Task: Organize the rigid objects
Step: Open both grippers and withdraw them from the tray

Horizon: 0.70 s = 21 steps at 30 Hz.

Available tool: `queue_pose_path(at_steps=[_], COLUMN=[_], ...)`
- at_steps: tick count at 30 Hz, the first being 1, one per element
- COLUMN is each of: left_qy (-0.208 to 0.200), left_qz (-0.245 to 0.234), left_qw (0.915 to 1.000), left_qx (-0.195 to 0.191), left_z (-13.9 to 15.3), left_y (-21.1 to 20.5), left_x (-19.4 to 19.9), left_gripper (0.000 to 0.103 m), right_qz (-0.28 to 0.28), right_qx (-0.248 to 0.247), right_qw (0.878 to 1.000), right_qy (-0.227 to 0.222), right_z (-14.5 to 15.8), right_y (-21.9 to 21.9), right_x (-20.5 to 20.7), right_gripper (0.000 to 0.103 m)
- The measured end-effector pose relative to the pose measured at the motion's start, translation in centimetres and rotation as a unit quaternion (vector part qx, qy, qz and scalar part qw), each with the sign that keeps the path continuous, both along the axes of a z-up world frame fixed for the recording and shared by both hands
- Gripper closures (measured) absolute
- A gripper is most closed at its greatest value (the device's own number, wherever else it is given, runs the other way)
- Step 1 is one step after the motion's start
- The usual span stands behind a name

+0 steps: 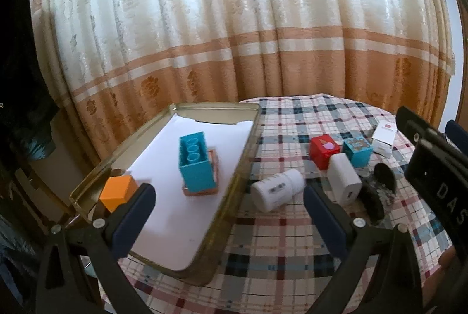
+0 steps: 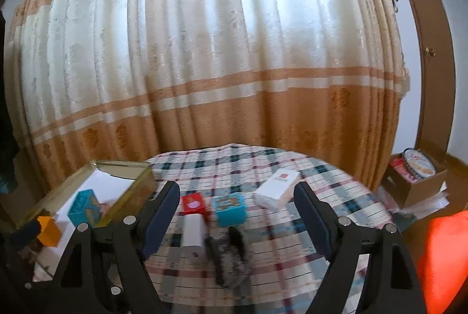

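A gold tin tray (image 1: 239, 165) lined with white paper holds a blue brick (image 1: 196, 165) standing on a small wooden frame, and an orange cube (image 1: 118, 192). My left gripper (image 1: 229, 205) is open over the tray's near right rim, and the orange cube lies just outside its left finger. On the plaid cloth lie a white round adapter (image 1: 278, 189), a white charger (image 1: 343, 182), a red cube (image 1: 324, 151), a teal cube (image 1: 356, 151) and a white box (image 1: 386, 135). My right gripper (image 2: 237, 211) is open above the red cube (image 2: 194, 204), teal cube (image 2: 229, 210) and charger (image 2: 193, 235), touching none.
A black fuzzy object (image 2: 231, 258) lies beside the charger. The plaid table (image 2: 321, 173) stands close to a curtain. A cardboard box (image 2: 418, 188) with a round tin sits on the floor at the right, and an orange-red cloth (image 2: 444, 255) is near the right edge.
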<state>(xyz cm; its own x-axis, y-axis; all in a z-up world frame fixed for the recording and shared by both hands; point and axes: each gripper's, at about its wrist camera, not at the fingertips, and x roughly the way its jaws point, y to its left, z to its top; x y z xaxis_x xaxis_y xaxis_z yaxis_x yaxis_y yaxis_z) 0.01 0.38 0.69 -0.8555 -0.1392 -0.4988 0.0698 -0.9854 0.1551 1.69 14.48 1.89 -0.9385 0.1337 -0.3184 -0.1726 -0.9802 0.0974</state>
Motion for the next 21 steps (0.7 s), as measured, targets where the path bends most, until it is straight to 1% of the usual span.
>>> queue_pose_path(at_steps=[1,4,8,12,15,18,21], left_qy=[-0.001,-0.005,-0.011,-0.016,-0.018,-0.022,-0.028], left_qz=[-0.002,-0.012,-0.028,-0.045,-0.056,-0.066,-0.074], left_qw=[1.0000,0.9999,0.9995,0.9988,0.9982,0.9975,0.9968], left_qx=[0.001,0.006,0.009,0.011,0.009,0.011,0.014], left_z=[0.0,-0.1,-0.1,-0.1,0.0,0.0,-0.1], left_y=[0.2,0.8,1.8,2.8,3.5,4.1,4.6], left_x=[0.0,0.1,0.2,0.4,0.6,0.6,0.6], left_gripper=[0.001,0.001,0.001,0.001,0.001,0.001,0.001], right_qz=[-0.006,-0.016,-0.044,-0.065,-0.074,-0.081,-0.095], right_qx=[0.002,-0.019,-0.020,-0.053,-0.054,-0.053,-0.038], right_qw=[1.000,1.000,0.999,0.996,0.995,0.995,0.994], right_qy=[-0.003,-0.003,-0.013,-0.021,-0.029,-0.025,-0.024], right_z=[-0.1,-0.1,-0.4,-0.6,-0.6,-0.6,-0.5], right_y=[0.4,2.0,3.7,5.8,6.4,6.9,7.1], right_x=[0.1,0.7,1.2,1.5,1.6,2.1,2.4], right_gripper=[0.021,0.021,0.021,0.021,0.021,0.021,0.021])
